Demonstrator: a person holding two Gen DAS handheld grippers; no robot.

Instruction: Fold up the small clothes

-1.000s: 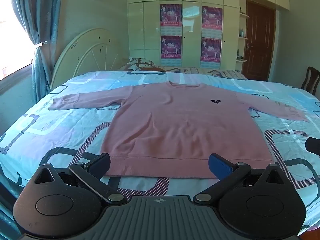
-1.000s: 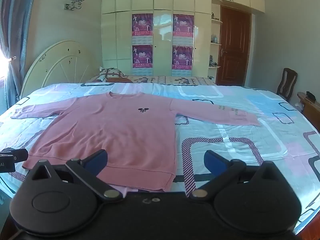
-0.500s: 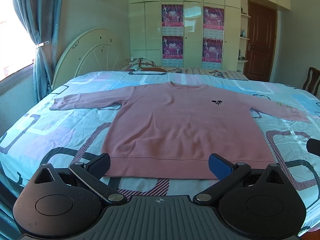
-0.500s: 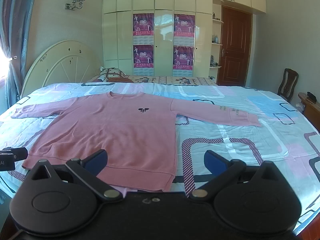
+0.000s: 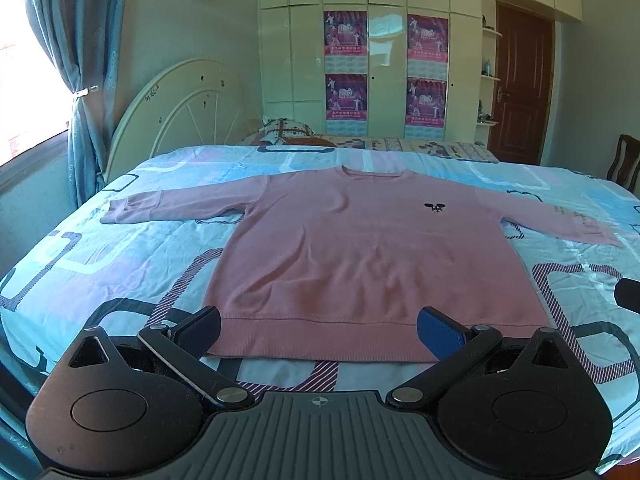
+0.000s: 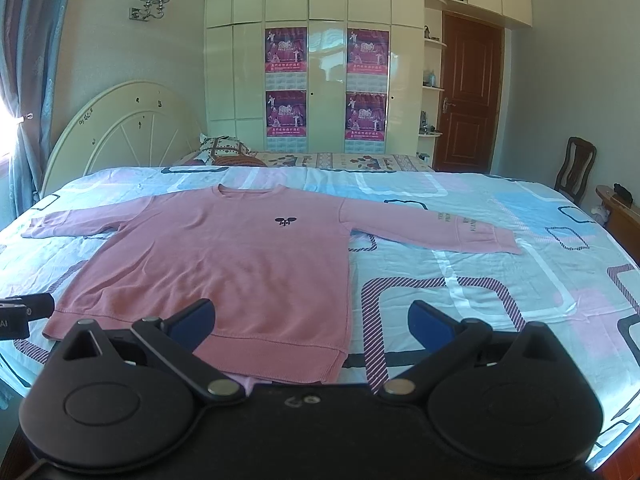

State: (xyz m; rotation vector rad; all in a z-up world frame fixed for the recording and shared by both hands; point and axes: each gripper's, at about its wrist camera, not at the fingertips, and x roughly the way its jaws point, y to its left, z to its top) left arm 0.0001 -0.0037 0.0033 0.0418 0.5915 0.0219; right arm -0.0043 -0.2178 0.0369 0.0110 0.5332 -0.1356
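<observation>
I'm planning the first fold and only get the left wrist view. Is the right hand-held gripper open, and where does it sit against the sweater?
Observer: The right hand-held gripper is open and holds nothing. It is aimed at the lower right hem corner of the pink long-sleeved sweater.
Operator: Is that corner a plain edge?
Observer: No, the ribbed hem has a short side slit at that corner.
Operator: Anything beside the bed on that side?
Observer: A low wooden side table with small items on it stands beyond the edge of the patterned bedspread.
</observation>
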